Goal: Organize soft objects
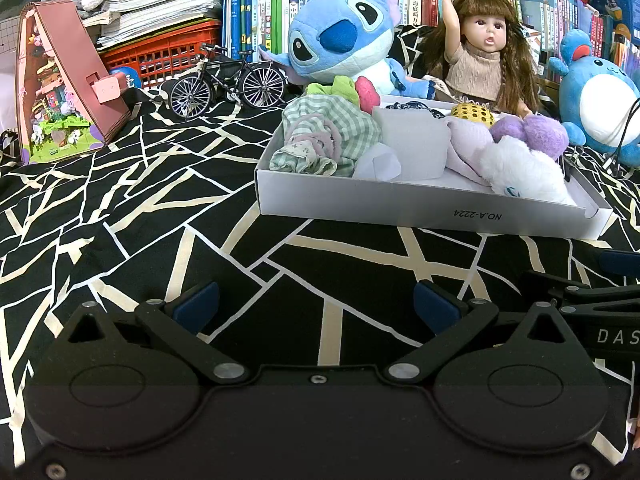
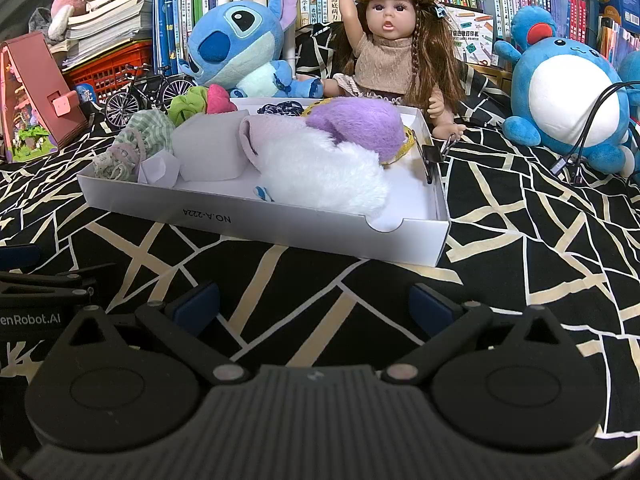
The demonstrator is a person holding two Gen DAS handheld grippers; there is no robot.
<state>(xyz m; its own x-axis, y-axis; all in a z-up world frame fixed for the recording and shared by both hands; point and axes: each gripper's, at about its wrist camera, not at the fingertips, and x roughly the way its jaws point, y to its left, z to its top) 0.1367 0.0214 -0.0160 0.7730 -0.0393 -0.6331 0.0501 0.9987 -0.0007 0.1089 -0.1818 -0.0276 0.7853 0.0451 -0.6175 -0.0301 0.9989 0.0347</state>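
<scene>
A shallow white cardboard box [image 1: 420, 208] [image 2: 256, 224] sits on the black patterned cloth. Inside lie a green checked cloth bundle [image 1: 324, 136] [image 2: 144, 136], a white block [image 1: 408, 140] [image 2: 208, 148], a white and purple plush [image 1: 520, 164] [image 2: 328, 164], a yellow item [image 1: 472, 112] and green and pink soft pieces [image 1: 352, 88] [image 2: 200, 100]. My left gripper [image 1: 316, 306] rests low in front of the box, open and empty. My right gripper [image 2: 314, 304] is likewise open and empty, short of the box's front wall.
Behind the box sit a blue plush [image 1: 340, 40] [image 2: 236, 44], a doll [image 1: 484, 52] [image 2: 392, 40] and a round blue plush [image 2: 564, 92]. A model bicycle [image 1: 228, 80] and a pink toy house [image 1: 60, 80] stand left. Bookshelves fill the back. Cables [image 2: 580, 148] lie right.
</scene>
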